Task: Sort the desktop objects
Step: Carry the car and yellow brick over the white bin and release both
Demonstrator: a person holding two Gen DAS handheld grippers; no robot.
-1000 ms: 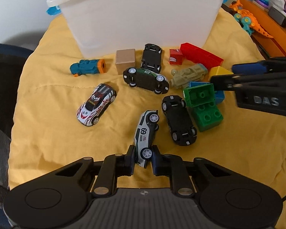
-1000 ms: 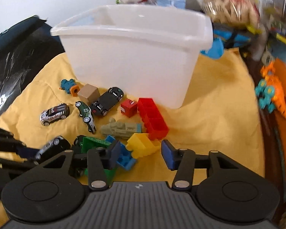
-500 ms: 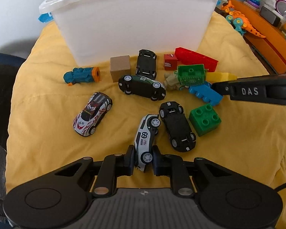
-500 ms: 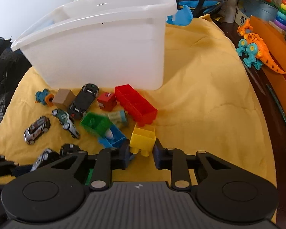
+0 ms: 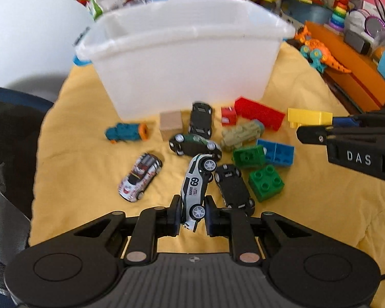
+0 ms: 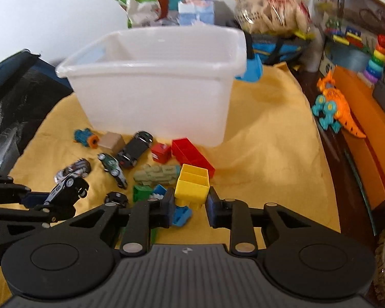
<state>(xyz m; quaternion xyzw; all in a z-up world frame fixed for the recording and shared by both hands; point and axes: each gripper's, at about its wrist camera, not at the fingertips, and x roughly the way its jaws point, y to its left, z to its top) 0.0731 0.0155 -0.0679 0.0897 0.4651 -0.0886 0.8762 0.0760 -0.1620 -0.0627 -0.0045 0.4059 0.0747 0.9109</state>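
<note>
a wrinkled yellow cloth [image 5: 71, 159] covers the work surface, and a translucent white plastic bin [image 5: 184, 59] with an inner divider stands at its far side; behind the bin are snack bags and a blue-and-white carton, and to the right an orange shelf [image 6: 367, 138] carries an orange-and-teal toy dinosaur [image 6: 333, 105] and a rainbow ring stacker [image 6: 377, 59]. a dark mesh chair sits off the left edge. scattered on the cloth in front of the bin are a teal-and-orange toy piece [image 5: 127, 133], a tan cube [image 5: 170, 125], a black toy car [image 5: 200, 120], a dark green toy car [image 5: 195, 145], a white-and-red racing car [image 5: 140, 177], an upturned black car [image 5: 233, 187], a khaki toy tank [image 5: 241, 134], a long red brick [image 5: 259, 114], a small red block [image 5: 228, 116], blue bricks [image 5: 276, 151] and two green bricks [image 5: 265, 182]. the left gripper [image 5: 192, 214] is clamped on the sides of a white number-69 toy car [image 5: 196, 187], which is raised nose-forward off the cloth. the right gripper [image 6: 190, 204] pinches a hollow yellow building brick [image 6: 191, 186], carried above the blue bricks. compared with a second ago, the white car, then lying on the cloth, is now lifted, and the right gripper, then wide open over the yellow brick, has closed on it and picked it up; both views now look higher, showing the bin's open top.
</note>
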